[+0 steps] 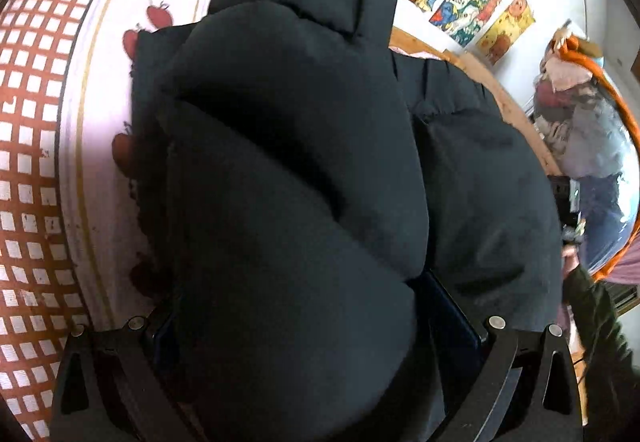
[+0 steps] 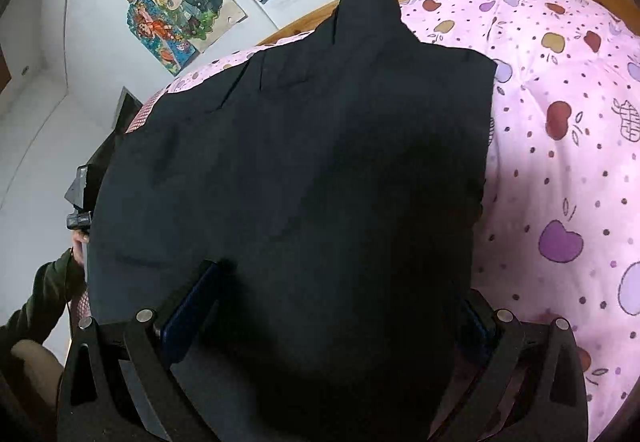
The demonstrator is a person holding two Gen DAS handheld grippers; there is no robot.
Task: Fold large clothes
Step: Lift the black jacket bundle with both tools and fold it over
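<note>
A puffy black padded jacket (image 1: 288, 170) lies on a pink apple-print bed cover (image 2: 560, 146), stretching away toward the far wall. The left gripper (image 1: 296, 326) and right gripper (image 2: 332, 306) each clamp its near edge.

Black angular frames with round silver bolts and dark blue finger pads are showing on the left gripper (image 1: 296, 326) and right gripper (image 2: 328, 322), while a dark green sleeve (image 2: 36, 298) is appearing at lower left beside bare skin.
</note>
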